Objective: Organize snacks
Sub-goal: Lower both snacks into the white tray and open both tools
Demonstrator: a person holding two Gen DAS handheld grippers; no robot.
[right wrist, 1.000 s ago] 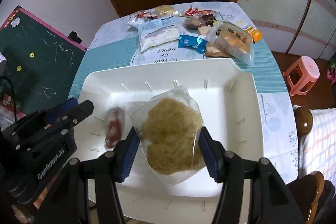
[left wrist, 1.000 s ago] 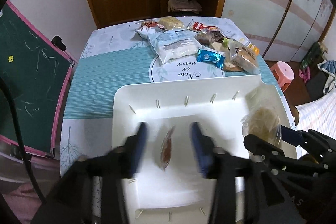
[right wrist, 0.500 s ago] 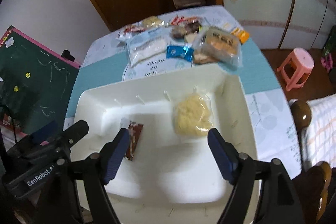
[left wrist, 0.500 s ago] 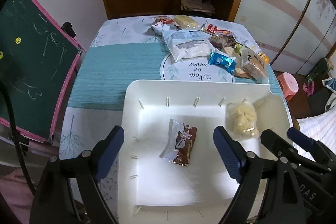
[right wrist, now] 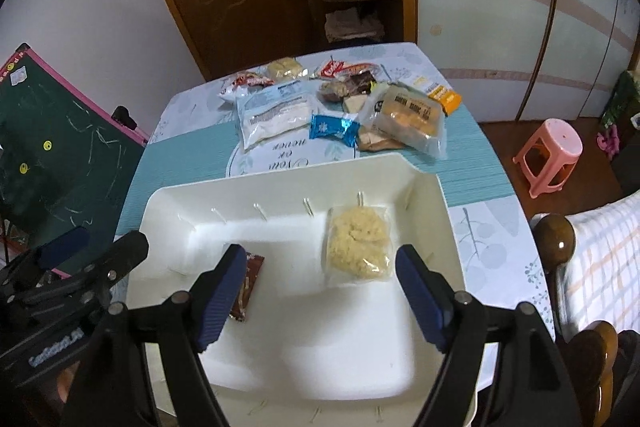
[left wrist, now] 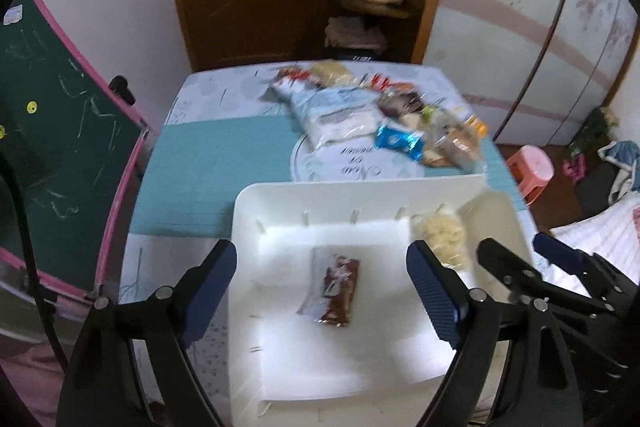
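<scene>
Above the white tray [right wrist: 424,187] at the near edge of the table [left wrist: 224,155], both grippers hang with nothing in them. The left gripper [left wrist: 322,291] has its jaws wide apart, with the brown bar [left wrist: 338,289] lying flat on the tray floor below and between them, touched by neither pad. The right gripper [right wrist: 320,297] is likewise spread, and the clear bag of yellow crumble [right wrist: 358,243] rests on the tray just beyond its fingers, toward the right wall. Both snacks look fully let go.

Most of the job is still ahead, I judge: the other snacks [right wrist: 340,111] sit heaped on the far half of the table, past the tray. Among them are a big pale pack [right wrist: 276,115], a blue wrapper [right wrist: 334,129] and a clear pack of cake [right wrist: 408,119].

The next step looks like clearing the tray and reaching out to that heap. To do it well, lift each gripper straight up before going forward, so a finger does not drag the bar or the bag. Keep the jaws spread on the way. Pick one loose piece at the heap's near edge, such as the blue wrapper, rather than digging into overlapping packs. Both grippers point steeply down and forward, side by side, left beside right.
</scene>
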